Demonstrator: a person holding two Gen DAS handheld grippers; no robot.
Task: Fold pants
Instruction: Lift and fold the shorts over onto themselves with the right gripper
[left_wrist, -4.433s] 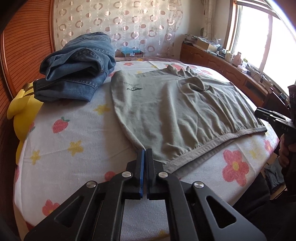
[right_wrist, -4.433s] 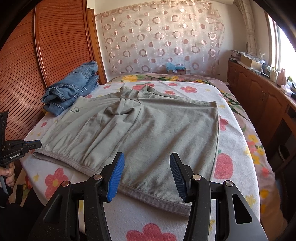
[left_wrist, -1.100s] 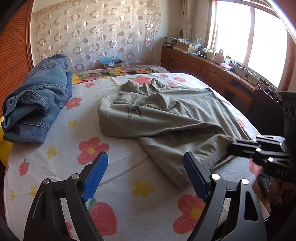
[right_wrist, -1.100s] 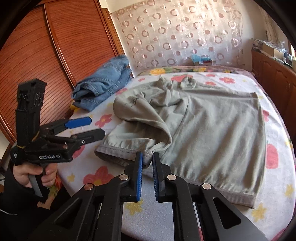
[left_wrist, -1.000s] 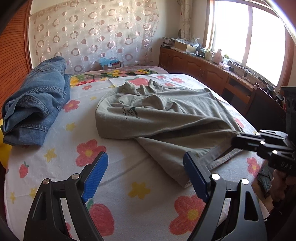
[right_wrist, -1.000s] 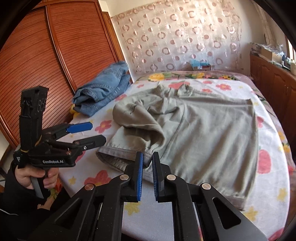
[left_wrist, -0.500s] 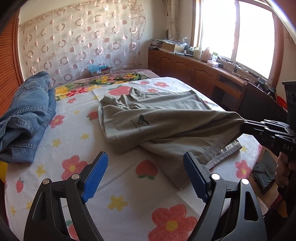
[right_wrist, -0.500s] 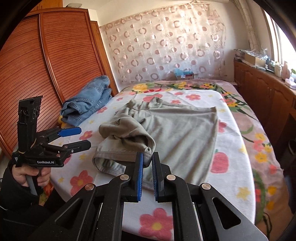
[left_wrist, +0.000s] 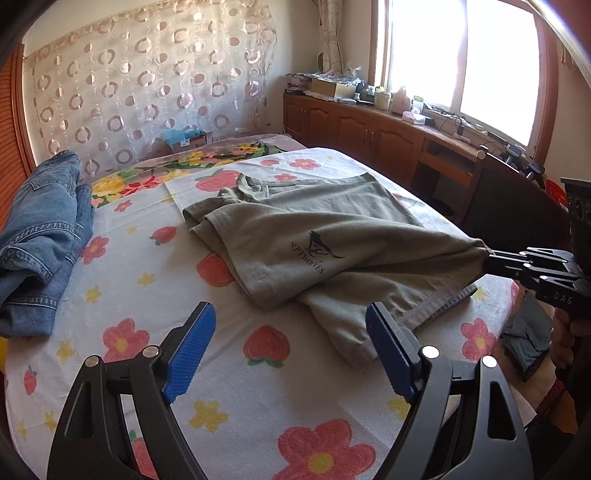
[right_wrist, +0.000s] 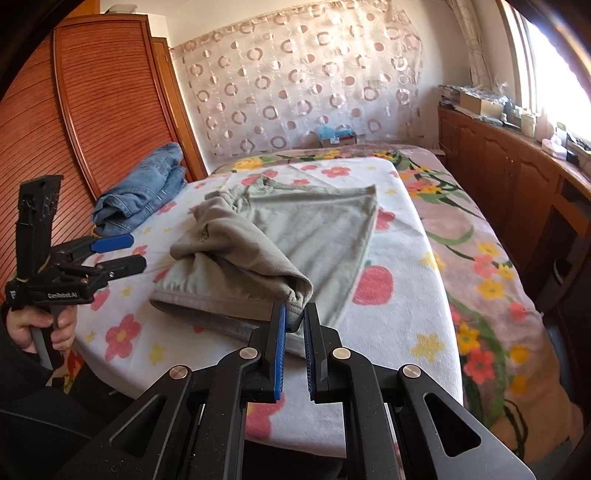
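Note:
Grey-green pants (left_wrist: 314, 236) with a small dark logo lie on the flowered bed sheet (left_wrist: 166, 280). My right gripper (right_wrist: 295, 314) is shut on a bunched corner of the pants' hem, held a little above the sheet, so the near-left part drapes over the rest of the pants (right_wrist: 314, 229). In the left wrist view the right gripper (left_wrist: 491, 258) pinches that corner at the right. My left gripper (left_wrist: 289, 308) stands open over the sheet just short of the pants, with nothing between its blue pads. The left gripper (right_wrist: 135, 252) shows at the left of the right wrist view, in a person's hand.
Folded blue jeans (left_wrist: 40, 236) lie at the bed's left side, by a wooden slatted wardrobe (right_wrist: 92, 122). A small box (left_wrist: 184, 138) sits at the bed's head below a patterned curtain. Wooden cabinets (left_wrist: 369, 133) with clutter run under the window on the right.
The right gripper has carried the pinched corner further to the right, drawing the left part of the pants over the rest. The left gripper stayed open and shifted slightly.

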